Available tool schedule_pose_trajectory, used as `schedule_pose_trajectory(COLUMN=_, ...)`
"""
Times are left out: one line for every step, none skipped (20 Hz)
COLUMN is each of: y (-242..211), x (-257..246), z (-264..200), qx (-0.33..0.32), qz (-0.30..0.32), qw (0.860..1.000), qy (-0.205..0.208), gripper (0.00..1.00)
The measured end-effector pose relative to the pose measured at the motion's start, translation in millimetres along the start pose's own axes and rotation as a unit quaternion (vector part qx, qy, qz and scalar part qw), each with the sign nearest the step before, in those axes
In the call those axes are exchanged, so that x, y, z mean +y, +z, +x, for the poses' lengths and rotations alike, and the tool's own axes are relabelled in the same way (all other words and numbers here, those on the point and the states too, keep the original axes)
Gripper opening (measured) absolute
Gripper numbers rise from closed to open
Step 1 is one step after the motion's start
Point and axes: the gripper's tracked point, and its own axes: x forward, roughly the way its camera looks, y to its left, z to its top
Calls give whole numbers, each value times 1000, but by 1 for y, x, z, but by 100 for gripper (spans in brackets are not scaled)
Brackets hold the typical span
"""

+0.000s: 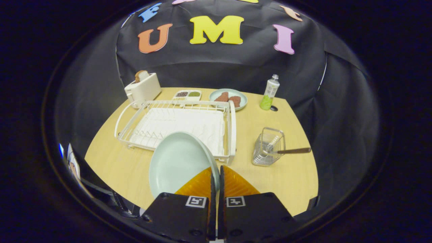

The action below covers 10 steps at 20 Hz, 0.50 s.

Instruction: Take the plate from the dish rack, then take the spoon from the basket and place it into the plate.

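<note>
A pale green plate (175,162) stands on edge, tilted, with its rim pinched between my two fingers. My gripper (216,173) is shut on that rim at the plate's right side. The plate hangs in front of the white wire dish rack (175,121), above the rack's near edge and the table. To the right of the rack stands a clear wire basket (268,146) holding a spoon whose dark handle (295,151) sticks out to the right.
At the back of the wooden table (290,175) stand a white toaster (143,88) with bread, a small tray of two dips (188,95), a plate with brown food (228,98) and a green bottle (269,92). Bare wood lies between rack and basket.
</note>
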Motion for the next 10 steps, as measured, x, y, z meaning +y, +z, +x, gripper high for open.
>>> schedule_pose_trajectory(y=-17, x=3, z=8, qx=8, qz=12, qw=1000, qy=13, gripper=8)
schedule_pose_trajectory(y=-31, x=7, z=16, qx=20, qz=23, qw=999, qy=26, gripper=8)
schedule_pose_trajectory(y=-44, x=12, z=22, qx=31, qz=34, qw=998, qy=37, gripper=8)
schedule_pose_trajectory(y=-54, x=15, z=29, qx=42, qz=46, qw=997, qy=44, gripper=8)
schedule_pose_trajectory(y=-61, x=16, z=36, qx=50, qz=57, qw=996, qy=46, gripper=8)
schedule_pose_trajectory(y=-64, x=16, z=43, qx=54, qz=65, qw=995, qy=47, gripper=8)
schedule_pose_trajectory(y=-68, x=16, z=47, qx=56, qz=70, qw=995, qy=46, gripper=8)
schedule_pose_trajectory(y=-71, x=17, z=52, qx=56, qz=78, qw=994, qy=49, gripper=8)
schedule_pose_trajectory(y=-74, x=19, z=55, qx=55, qz=93, qw=993, qy=52, gripper=8)
schedule_pose_trajectory(y=-77, x=19, z=59, qx=55, qz=106, qw=991, qy=53, gripper=8)
